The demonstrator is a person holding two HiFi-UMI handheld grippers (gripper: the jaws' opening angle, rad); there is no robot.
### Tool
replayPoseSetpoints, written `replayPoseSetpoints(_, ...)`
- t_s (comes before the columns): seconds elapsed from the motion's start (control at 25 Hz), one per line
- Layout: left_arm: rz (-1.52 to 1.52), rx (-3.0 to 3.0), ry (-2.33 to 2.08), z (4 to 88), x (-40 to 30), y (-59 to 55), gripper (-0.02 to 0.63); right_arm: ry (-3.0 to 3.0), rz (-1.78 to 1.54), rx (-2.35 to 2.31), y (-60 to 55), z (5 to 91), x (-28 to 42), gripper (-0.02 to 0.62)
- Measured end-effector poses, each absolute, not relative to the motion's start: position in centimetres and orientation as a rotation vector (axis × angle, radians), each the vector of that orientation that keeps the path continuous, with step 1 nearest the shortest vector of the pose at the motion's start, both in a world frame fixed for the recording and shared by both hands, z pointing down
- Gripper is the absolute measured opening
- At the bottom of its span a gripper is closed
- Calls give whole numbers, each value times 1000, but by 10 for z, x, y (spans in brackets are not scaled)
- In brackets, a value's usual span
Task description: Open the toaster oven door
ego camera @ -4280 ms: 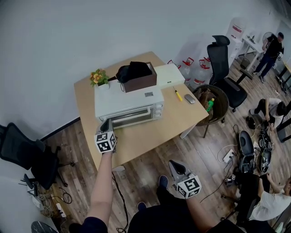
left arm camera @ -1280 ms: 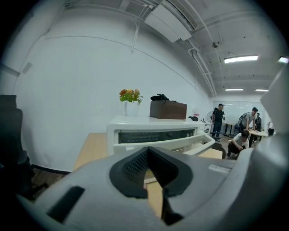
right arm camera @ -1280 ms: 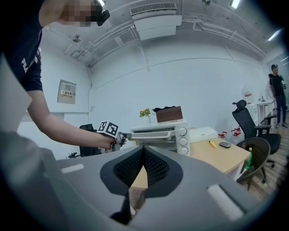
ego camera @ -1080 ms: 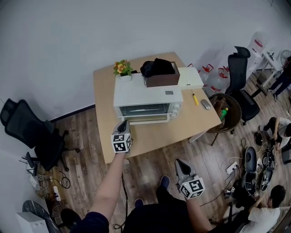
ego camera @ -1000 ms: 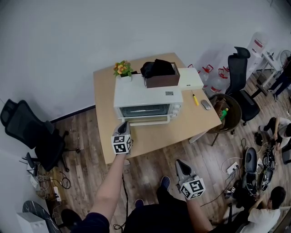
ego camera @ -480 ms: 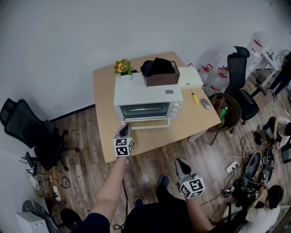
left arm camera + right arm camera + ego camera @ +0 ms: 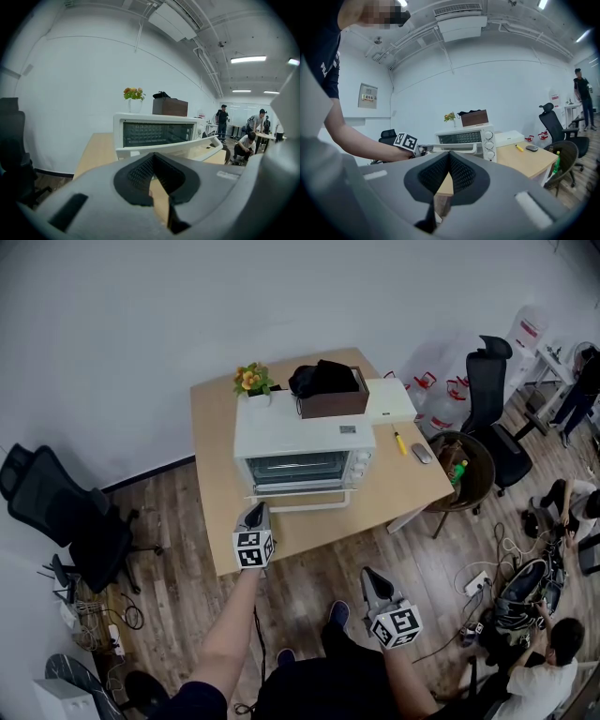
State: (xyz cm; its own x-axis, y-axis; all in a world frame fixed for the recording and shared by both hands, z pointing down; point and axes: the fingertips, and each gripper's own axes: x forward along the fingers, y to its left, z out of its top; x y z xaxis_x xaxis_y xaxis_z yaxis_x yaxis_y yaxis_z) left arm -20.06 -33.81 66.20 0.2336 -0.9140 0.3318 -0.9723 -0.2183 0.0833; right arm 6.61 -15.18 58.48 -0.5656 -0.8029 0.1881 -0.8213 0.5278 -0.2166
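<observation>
The right gripper (image 7: 370, 577) is held low, close to the person's body and well short of the table (image 7: 214, 456). Its own view shows the jaws closed together at the tips with nothing between them.

The left gripper (image 7: 255, 513) is extended on an outstretched arm to the table's near edge. Its jaws are likewise closed tip to tip and empty. They sit just beside the left front corner of the oven door (image 7: 300, 495); contact with the door cannot be confirmed.

The door is open, folded down and out from the front of the toaster oven (image 7: 302, 432) to roughly level. Its white handle bar (image 7: 302, 506) is at the edge nearest the person. In the left gripper view the handle lies beyond the jaw tips, not inside them. The oven's wire racks are visible through the opening.

The oven stands near the middle of the wooden table, with its control knobs (image 7: 489, 139) on the right side of its face. On its top are a small pot of flowers (image 7: 250, 382) at the left rear corner and a brown box (image 7: 330, 404) holding a black item (image 7: 319, 378).

To the right of the oven lie a flat white box (image 7: 392, 401), a yellow pen (image 7: 397, 440) and a small grey object (image 7: 421, 454).

Beyond the table are a white wall and black office chairs on either side (image 7: 56, 507).
</observation>
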Motion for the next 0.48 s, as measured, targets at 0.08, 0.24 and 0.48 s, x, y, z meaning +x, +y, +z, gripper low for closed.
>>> replayPoseSetpoints(0.08, 316, 2241, -1766, 663, -200, -336, -5, -2691, 433, 1431, -152, 584, 66, 11)
replayPoseSetpoints(0.24, 333, 2237, -1768, 666, -200, -331, -5, -2695, 432, 1428, -150, 584, 64, 11)
replayPoseSetpoints(0.48, 371, 2238, -1750, 675, -197, -323, -5, -2695, 437, 1417, -150, 586, 61, 11)
